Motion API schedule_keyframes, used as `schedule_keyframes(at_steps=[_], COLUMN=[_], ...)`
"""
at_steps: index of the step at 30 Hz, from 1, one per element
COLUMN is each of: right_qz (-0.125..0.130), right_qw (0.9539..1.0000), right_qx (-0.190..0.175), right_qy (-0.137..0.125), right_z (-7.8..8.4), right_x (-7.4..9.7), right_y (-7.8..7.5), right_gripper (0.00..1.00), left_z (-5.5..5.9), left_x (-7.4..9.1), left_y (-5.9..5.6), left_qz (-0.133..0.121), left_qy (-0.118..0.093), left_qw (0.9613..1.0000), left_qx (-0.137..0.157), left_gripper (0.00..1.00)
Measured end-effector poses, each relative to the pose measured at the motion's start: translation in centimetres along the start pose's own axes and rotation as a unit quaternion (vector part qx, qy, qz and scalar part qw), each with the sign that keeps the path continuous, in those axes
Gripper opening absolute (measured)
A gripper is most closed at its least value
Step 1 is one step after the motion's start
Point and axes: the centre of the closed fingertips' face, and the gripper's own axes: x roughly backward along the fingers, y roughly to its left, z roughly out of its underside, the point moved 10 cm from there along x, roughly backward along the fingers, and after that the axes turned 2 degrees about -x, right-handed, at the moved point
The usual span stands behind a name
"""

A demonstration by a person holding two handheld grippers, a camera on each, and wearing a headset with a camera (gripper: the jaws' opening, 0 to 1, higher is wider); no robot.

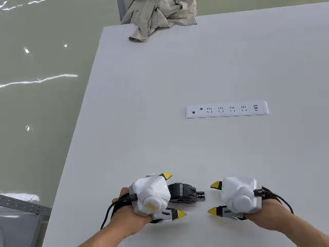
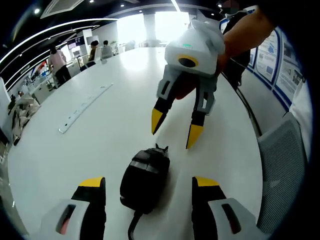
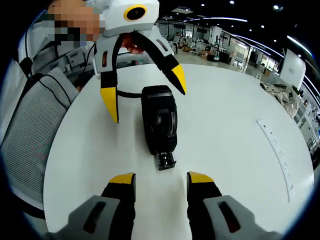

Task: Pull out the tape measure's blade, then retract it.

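Item 1, left gripper point(image 1: 174, 195): rounded white plastic housing; pale grey jaw arms, each with a red slot near the base; black jaws ending in pointed yellow tips. Thin black left cable point(image 1: 107, 215) loops from the rear.
Item 2, right gripper point(image 1: 214, 198): matching white housing, grey ribbed arms, black jaws, yellow tips. Black right cable point(image 1: 281, 198) runs back along the wrist.

The tape measure point(image 1: 185, 193) is black. The left gripper point(image 1: 174, 195) and right gripper point(image 1: 214, 198) are white, with black jaws tipped yellow. The table point(image 1: 205, 62) and power strip point(image 1: 227, 109) are white, the crumpled cloth point(image 1: 157, 15) beige, the floor point(image 1: 41, 103) pale green.
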Motion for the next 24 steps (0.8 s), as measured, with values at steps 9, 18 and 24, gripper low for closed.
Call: schedule_keyframes(at_steps=[9,18,24], right_qz=[-0.005,-0.017,-0.021], right_qw=[1.0,0.9998,0.9997], right_qx=[0.0,0.01,0.013], right_qy=[-0.001,0.001,0.002], right_z=[-0.1,-0.5,-0.5], right_x=[-0.8,-1.5,-1.9], right_y=[-0.8,-0.9,-1.1], right_gripper=[0.39,0.37,0.34], left_z=[0.0,0.2,0.1], left_x=[-1.0,-1.4,-1.7], left_y=[0.4,0.5,0.8], left_qz=[0.017,0.029,0.036], left_qy=[0.02,0.03,0.033], left_qw=[0.9995,0.9988,0.9982], left_qx=[-0.015,-0.026,-0.036], left_gripper=[0.59,0.58,0.54])
